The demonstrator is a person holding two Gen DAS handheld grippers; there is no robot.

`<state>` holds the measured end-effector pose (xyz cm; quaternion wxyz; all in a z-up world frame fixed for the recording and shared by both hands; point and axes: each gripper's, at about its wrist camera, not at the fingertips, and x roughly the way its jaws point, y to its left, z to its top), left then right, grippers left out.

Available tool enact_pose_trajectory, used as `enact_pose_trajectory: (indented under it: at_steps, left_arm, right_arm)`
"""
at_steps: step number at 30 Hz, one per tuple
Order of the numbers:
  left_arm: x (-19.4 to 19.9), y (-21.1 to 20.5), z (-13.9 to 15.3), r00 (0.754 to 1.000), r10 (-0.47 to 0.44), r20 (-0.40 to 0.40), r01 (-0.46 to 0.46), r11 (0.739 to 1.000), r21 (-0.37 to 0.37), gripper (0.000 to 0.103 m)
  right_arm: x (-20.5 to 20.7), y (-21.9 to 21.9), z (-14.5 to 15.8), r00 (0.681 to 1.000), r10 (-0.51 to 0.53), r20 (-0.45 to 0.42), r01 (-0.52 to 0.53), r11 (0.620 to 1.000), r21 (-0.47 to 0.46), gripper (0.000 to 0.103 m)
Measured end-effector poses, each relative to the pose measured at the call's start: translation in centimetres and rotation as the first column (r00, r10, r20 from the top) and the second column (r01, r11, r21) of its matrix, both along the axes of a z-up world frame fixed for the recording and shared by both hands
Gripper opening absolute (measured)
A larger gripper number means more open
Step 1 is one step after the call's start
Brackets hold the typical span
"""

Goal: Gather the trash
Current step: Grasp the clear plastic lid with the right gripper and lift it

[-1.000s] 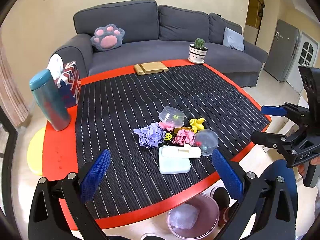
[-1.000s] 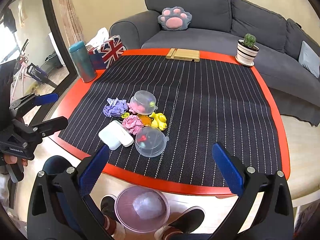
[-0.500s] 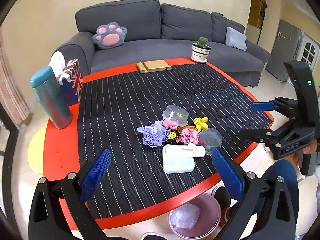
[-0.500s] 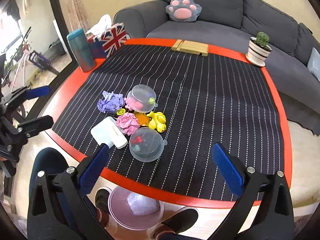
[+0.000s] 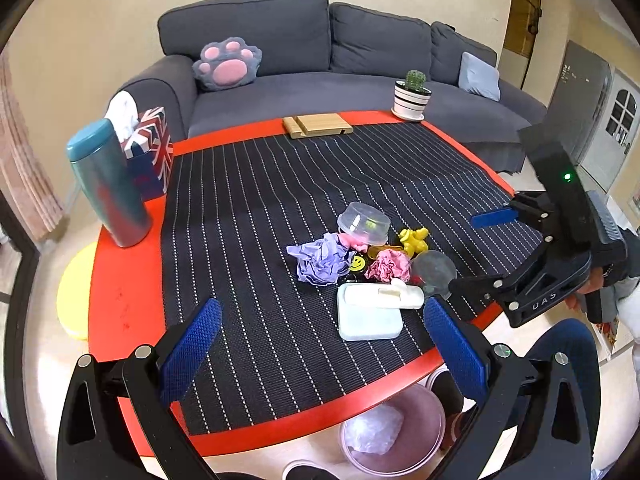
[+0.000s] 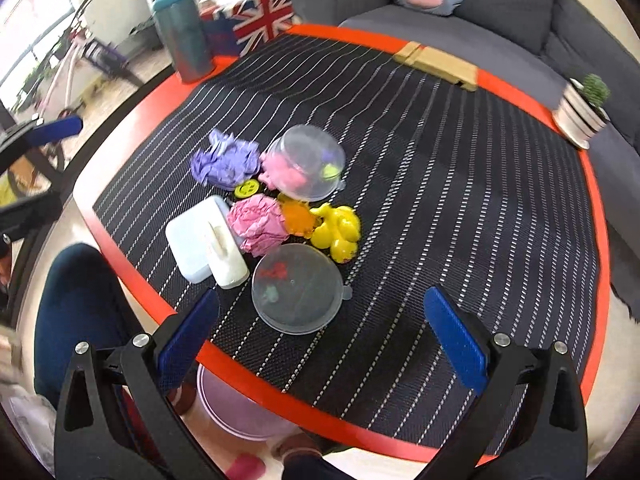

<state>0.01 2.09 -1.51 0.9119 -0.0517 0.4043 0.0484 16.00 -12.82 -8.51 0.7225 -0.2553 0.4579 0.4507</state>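
Right gripper fingers spread wide, nothing between them, hanging over the near table edge just short of a clear dome lid. Left gripper likewise agape and empty, held low at the near rim, pointing at the pile from the other side. Trash lies in a tight cluster near the front of the striped mat: pink paper wad, purple paper wad, both crumpled, soft, light. Mixed in and touching them: second clear dome over pink scraps, yellow toy, orange blob, smiley badge, pale blue box with a white tube lying on it. Bin, pinkish translucent, sits on the floor under the near edge, already holding a clear crumpled wad. Judgement: step in hand is the approach to a first wad; pink one is nearest the right gripper but hemmed by lid, box and orange blob. Best to come down steeply, straddle the wad across its widest folds, close gently until paper compresses, lift straight before swinging to the bin. Risk: a finger catching the slick dome lid or tube and skidding them. Mat is woven, grippy; table border is smooth red.
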Motion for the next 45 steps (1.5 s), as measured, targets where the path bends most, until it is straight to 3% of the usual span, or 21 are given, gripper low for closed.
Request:
enact_pose_trajectory:
  at_steps: [5, 12, 17, 27, 34, 45]
  left_arm:
    - [-0.1, 0.3, -0.3, 1.0, 0.006, -0.006, -0.006, 1.0, -0.001, 0.097]
    - [0.0, 0.5, -0.6, 1.0, 0.011, -0.015, -0.011, 1.0, -0.005, 0.097]
    - [0.0, 0.5, -0.8, 1.0, 0.014, -0.021, -0.014, 1.0, -0.005, 0.097]
    - [0.6, 0.6, -0.8, 1.0, 0.014, -0.02, -0.015, 1.0, -0.005, 0.097]
    - [1.9, 1.0, -0.6, 1.0, 0.013, -0.017, -0.013, 1.0, -0.025, 0.097]
    - [6.2, 1.9, -1.2, 0.996, 0.005, -0.085, -0.01, 0.999, -0.05, 0.097]
  right_arm:
    - [0.0, 1.1, -1.0, 0.996, 0.093, -0.006, -0.093, 0.995, -0.033, 0.099]
    - [-0.1, 2.2, -2.4, 0.988, 0.151, -0.019, -0.152, 0.986, -0.073, 0.07]
    - [0.0, 2.1, -2.4, 0.987, 0.157, -0.034, -0.159, 0.986, -0.055, 0.058]
    - [0.2, 0.5, -0.8, 0.996, 0.087, -0.028, -0.087, 0.996, 0.016, 0.058]
    - [0.7, -1.5, 0.7, 0.999, -0.033, -0.042, 0.036, 0.996, 0.079, 0.058]
    - [0.6, -4.1, 1.9, 0.99, -0.134, -0.054, 0.14, 0.981, 0.133, 0.058]
